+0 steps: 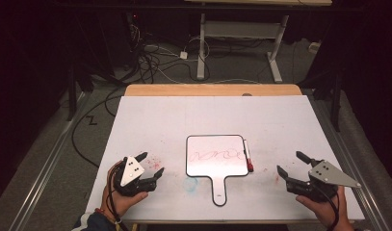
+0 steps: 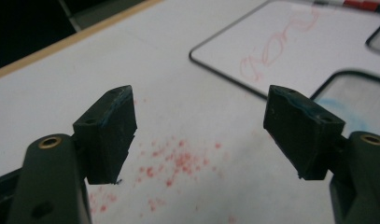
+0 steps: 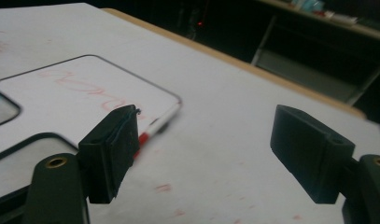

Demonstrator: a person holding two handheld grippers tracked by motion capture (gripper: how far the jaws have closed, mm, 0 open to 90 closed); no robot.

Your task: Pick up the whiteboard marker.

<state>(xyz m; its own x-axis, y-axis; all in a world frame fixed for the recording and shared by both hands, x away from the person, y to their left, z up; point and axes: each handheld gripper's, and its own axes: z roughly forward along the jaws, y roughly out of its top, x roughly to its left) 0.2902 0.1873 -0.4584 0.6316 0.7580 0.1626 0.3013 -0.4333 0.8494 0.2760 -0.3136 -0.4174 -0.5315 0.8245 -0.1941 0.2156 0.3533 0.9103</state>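
While both hands rest at the near edge of the white surface (image 1: 150,115), a small paddle-shaped whiteboard (image 1: 215,156) lies flat between them, its handle pointing toward the person. Red scribble (image 1: 216,155) runs across the board's face. A marker (image 1: 247,155) with a red cap lies just beside the board's right edge, parallel to it, the red end nearer the person.

At the left of the high view, the left tongs (image 1: 152,166) sit low over the surface, held in the left hand (image 1: 120,197), jaws spread wide apart with nothing between them. In the left gripper view the left tongs (image 2: 199,135) frame a scatter of red specks (image 2: 178,163) on the surface, with the whiteboard (image 2: 290,51) farther off at upper right.

The right tongs (image 1: 290,163), held in the right hand (image 1: 326,209), are likewise spread wide and empty, well apart from the board. In the right gripper view the right tongs (image 3: 204,149) point across the surface, the whiteboard (image 3: 80,98) and marker (image 3: 152,128) lying behind the left jaw.

A faint blue smudge (image 1: 191,183) marks the surface just left of the board's handle.
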